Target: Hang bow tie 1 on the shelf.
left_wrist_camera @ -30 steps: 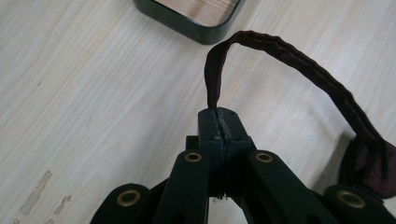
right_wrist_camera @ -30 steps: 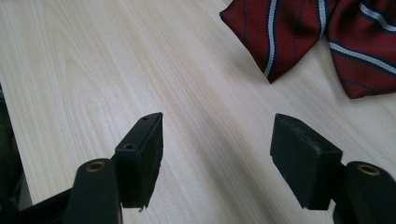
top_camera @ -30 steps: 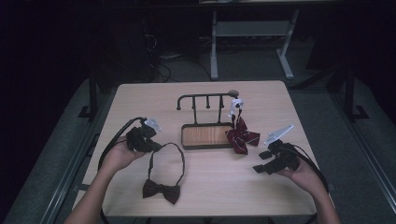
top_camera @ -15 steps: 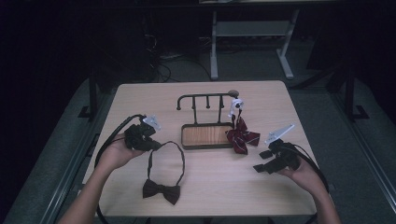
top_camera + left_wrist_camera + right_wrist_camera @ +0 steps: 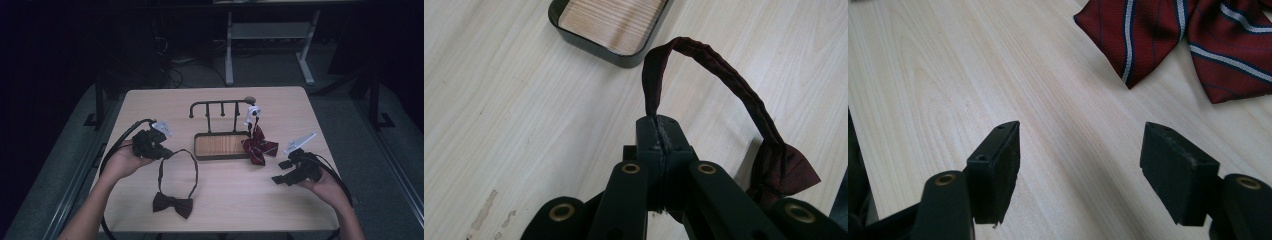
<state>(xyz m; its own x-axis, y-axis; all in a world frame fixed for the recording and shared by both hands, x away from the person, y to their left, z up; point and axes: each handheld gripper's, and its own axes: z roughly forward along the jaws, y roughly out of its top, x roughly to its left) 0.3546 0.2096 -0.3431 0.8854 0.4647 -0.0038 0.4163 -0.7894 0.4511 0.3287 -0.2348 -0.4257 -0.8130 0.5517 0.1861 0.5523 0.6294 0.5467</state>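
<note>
Jaws of the left hand-held gripper are pressed together on the neck strap of the dark brown fabric bow tie, whose knot lies at the lower middle of the high view on the pale wooden tabletop. Since a second ago, the left hand-held gripper has risen slightly, drawing the strap's loop taller. At lower right, the right hand-held gripper has stayed put, jaws spread and empty, near the red striped bow tie beside the black wood-lined tray.
</note>
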